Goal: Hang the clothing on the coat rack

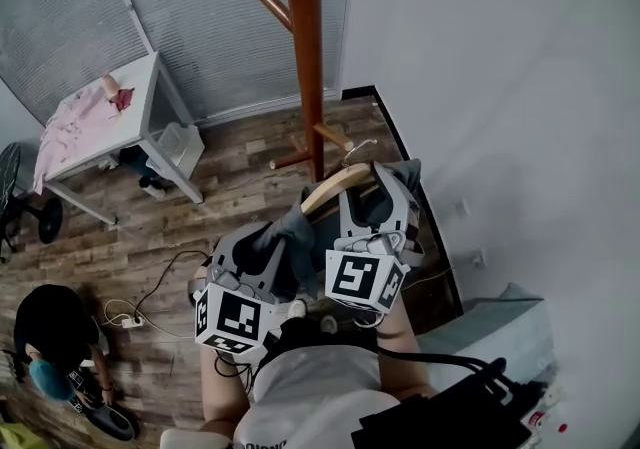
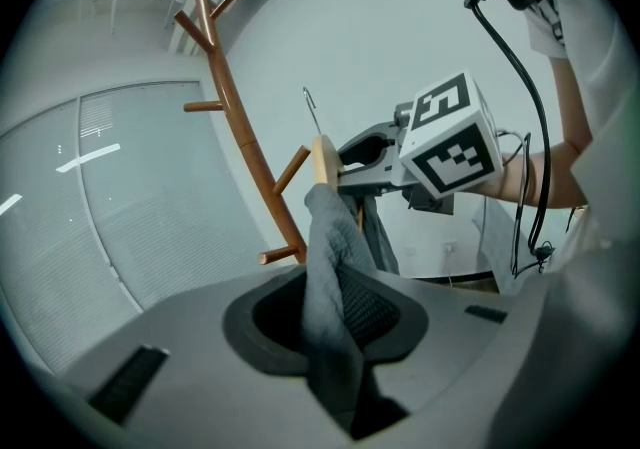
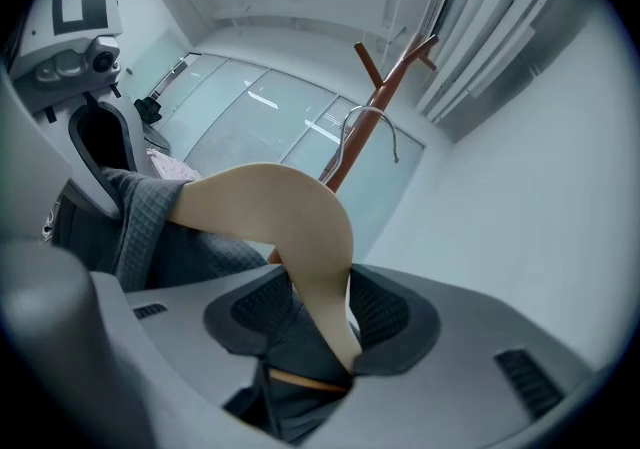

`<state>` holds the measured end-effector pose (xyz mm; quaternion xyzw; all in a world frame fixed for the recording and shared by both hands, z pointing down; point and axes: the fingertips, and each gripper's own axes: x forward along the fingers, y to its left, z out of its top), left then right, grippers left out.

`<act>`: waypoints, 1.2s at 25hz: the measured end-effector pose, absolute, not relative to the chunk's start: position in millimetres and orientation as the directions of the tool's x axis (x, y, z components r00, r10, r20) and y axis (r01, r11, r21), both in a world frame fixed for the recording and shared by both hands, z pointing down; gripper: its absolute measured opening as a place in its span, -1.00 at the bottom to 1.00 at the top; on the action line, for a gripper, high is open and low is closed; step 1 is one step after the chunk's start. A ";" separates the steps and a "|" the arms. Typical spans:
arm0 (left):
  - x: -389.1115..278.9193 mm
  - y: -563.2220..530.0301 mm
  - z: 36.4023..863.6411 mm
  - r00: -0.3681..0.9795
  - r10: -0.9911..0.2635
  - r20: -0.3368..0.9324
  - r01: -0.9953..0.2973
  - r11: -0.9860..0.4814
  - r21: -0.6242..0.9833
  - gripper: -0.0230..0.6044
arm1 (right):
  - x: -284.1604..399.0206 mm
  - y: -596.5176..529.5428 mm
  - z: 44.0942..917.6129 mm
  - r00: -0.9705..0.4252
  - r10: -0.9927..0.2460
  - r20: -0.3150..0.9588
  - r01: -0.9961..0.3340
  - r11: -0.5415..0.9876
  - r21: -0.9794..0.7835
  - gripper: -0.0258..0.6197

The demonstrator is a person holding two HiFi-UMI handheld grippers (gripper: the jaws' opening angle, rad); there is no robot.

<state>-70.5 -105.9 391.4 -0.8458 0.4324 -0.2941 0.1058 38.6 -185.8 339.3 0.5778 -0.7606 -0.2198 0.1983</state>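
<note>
Plank floor, white wall, coat rack

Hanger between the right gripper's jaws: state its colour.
The hanger is pale cream, like light wood. It shows best in the right gripper view.

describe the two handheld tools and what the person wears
Both the left tool and right tool are grey with dark textured pads and a white cube of black square markers. The person wears a white short-sleeved shirt; a black cable hangs beside it.
</note>
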 end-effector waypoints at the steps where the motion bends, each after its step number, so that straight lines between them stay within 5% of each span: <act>1: -71.3 -107.6 392.7 0.457 -0.790 0.409 -0.667 -0.608 -0.430 -0.64 | 38.2 -187.2 340.8 -0.249 -0.967 0.051 -0.792 0.234 0.564 -0.32; 30: -79.7 -129.5 427.5 0.517 -0.721 0.461 -0.647 -0.682 -0.341 -0.66 | 27.1 -214.9 377.4 -0.212 -0.968 0.132 -0.768 0.249 0.590 -0.32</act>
